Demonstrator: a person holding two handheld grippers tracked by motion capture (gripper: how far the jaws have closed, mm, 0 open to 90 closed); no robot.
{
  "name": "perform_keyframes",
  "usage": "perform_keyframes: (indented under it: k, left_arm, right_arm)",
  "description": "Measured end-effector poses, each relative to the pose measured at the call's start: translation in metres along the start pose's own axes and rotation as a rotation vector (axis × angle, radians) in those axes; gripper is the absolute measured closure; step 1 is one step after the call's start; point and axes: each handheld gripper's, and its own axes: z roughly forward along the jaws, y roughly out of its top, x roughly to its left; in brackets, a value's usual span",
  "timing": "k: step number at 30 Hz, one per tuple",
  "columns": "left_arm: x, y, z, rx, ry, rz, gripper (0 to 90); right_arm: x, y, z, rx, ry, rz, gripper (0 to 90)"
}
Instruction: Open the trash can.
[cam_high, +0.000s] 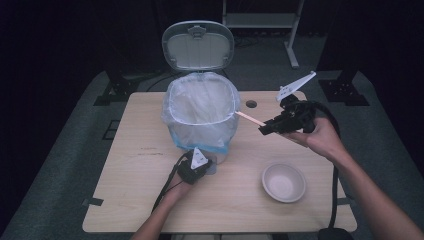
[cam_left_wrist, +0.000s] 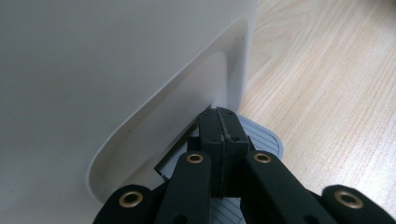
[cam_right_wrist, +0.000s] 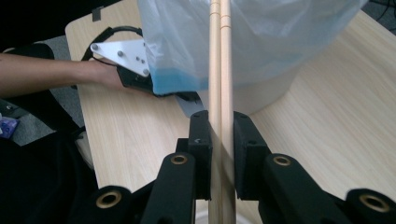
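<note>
We held the chopsticks (cam_right_wrist: 220, 70) in the right claw (cam_right_wrist: 219, 140), clamped mid-length, tips at the bin's (cam_high: 200, 107) rim; light, stiff, slippery. Left claw (cam_left_wrist: 219, 126), closed empty, pressed the pedal (cam_left_wrist: 266, 140).

pale wooden chopsticks (cam_right_wrist: 220, 70), black tool jaws. white bin (cam_left_wrist: 93, 70), clear bluish liner (cam_high: 201, 107). light wood-grain table (cam_high: 140, 185), cream bowl (cam_high: 283, 182).
</note>
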Motion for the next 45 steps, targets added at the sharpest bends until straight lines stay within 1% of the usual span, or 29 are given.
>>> perform_keyframes:
  k: [3, 4, 7, 13, 14, 15, 16, 17, 18, 20, 21, 22, 27, 29, 30, 40, 44, 45]
  left_arm:
    - [0.000, 0.000, 0.000, 0.000, -0.001, 0.000, 90.0]
    - [0.000, 0.000, 0.000, 0.000, -0.001, 0.000, 90.0]
    - [0.000, 0.000, 0.000, -0.001, 0.000, 0.001, 90.0]
    - [0.000, 0.000, 0.000, -0.001, 0.000, 0.002, 90.0]
    - [0.000, 0.000, 0.000, 0.000, 0.000, 0.003, 90.0]
    - [0.000, 0.000, 0.000, 0.000, 0.000, 0.003, 90.0]
    - [0.000, 0.000, 0.000, -0.001, -0.001, 0.002, 90.0]
    - [0.000, 0.000, 0.000, -0.001, -0.001, 0.002, 90.0]
    - [0.000, 0.000, 0.000, -0.001, -0.001, 0.003, 90.0]
    - [0.000, 0.000, 0.000, 0.000, 0.000, 0.003, 90.0]
    - [0.000, 0.000, 0.000, 0.000, 0.000, 0.003, 90.0]
    - [0.000, 0.000, 0.000, -0.002, 0.002, 0.004, 90.0]
    - [0.000, 0.000, 0.000, -0.002, 0.002, 0.003, 90.0]
    - [0.000, 0.000, 0.000, -0.002, 0.001, 0.004, 90.0]
    - [0.000, 0.000, 0.000, -0.002, 0.001, 0.003, 90.0]
    - [0.000, 0.000, 0.000, -0.005, -0.001, 0.000, 90.0]
    - [0.000, 0.000, 0.000, -0.002, -0.002, 0.003, 90.0]
    - [0.000, 0.000, 0.000, -0.002, -0.002, 0.003, 90.0]
  right_arm:
    - [0.001, 0.003, 0.003, -0.005, 0.005, -0.001, 79.1]
    - [0.002, 0.003, 0.008, 0.009, -0.001, -0.005, 79.1]
    - [0.002, 0.004, 0.010, 0.020, -0.009, -0.006, 79.1]
    - [0.002, 0.011, 0.008, 0.021, -0.016, -0.007, 79.0]
    - [0.003, 0.016, 0.006, 0.010, -0.013, -0.008, 79.1]
    - [0.003, 0.016, 0.006, 0.010, -0.013, -0.008, 79.1]
    - [0.004, 0.021, 0.005, 0.012, -0.013, -0.008, 79.1]
    - [0.004, 0.021, 0.005, 0.012, -0.013, -0.008, 79.1]
    - [0.005, 0.028, 0.003, 0.010, -0.015, -0.017, 79.0]
    - [0.006, 0.035, 0.001, 0.007, -0.011, -0.023, 79.0]
    - [0.006, 0.035, 0.001, 0.007, -0.011, -0.023, 79.0]
    - [0.006, 0.042, 0.000, 0.008, -0.015, -0.026, 79.0]
    - [0.008, 0.059, -0.001, 0.015, -0.013, -0.046, 79.0]
    - [0.008, 0.063, -0.001, 0.018, -0.014, -0.049, 79.0]
    - [0.007, 0.069, 0.000, 0.024, -0.012, -0.052, 79.0]
    - [0.004, 0.097, 0.006, 0.042, 0.003, -0.068, 79.0]
    - [0.002, 0.108, 0.008, 0.041, 0.003, -0.075, 78.9]
    - [0.002, 0.108, 0.008, 0.041, 0.003, -0.075, 78.9]
